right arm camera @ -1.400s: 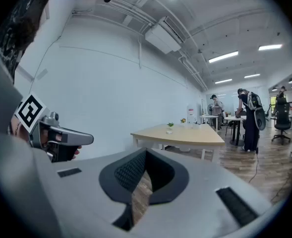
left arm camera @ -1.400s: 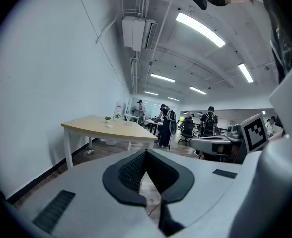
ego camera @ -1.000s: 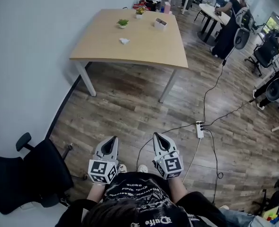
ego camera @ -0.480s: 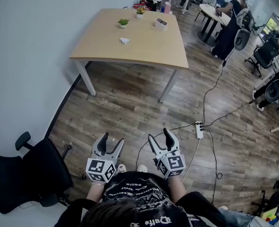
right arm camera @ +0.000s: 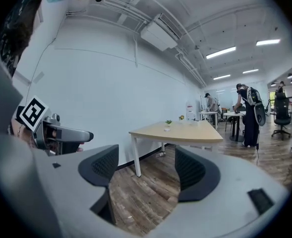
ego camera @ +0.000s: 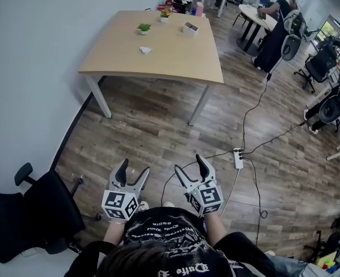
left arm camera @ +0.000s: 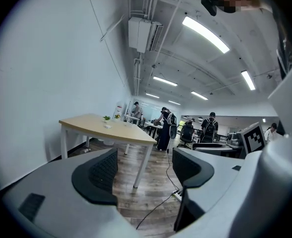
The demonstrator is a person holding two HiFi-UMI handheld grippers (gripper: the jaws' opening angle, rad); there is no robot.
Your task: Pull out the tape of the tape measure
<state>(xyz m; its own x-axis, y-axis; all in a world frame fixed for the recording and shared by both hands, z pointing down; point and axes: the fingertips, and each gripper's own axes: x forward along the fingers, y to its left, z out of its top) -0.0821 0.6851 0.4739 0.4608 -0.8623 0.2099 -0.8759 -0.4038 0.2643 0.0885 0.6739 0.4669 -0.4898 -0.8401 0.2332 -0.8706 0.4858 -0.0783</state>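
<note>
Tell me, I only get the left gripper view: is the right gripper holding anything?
Observer: No. The right gripper has just been opening its jaws, and nothing is between them.
Operator: Anything close on my left side?
Observer: A black chair stands on the floor to the left of the left gripper.
Operator: Can you spot the tape measure?
Observer: Not in any view. The head view does show a small box near the far edge of the table, but it is too small to tell what it holds.
</note>
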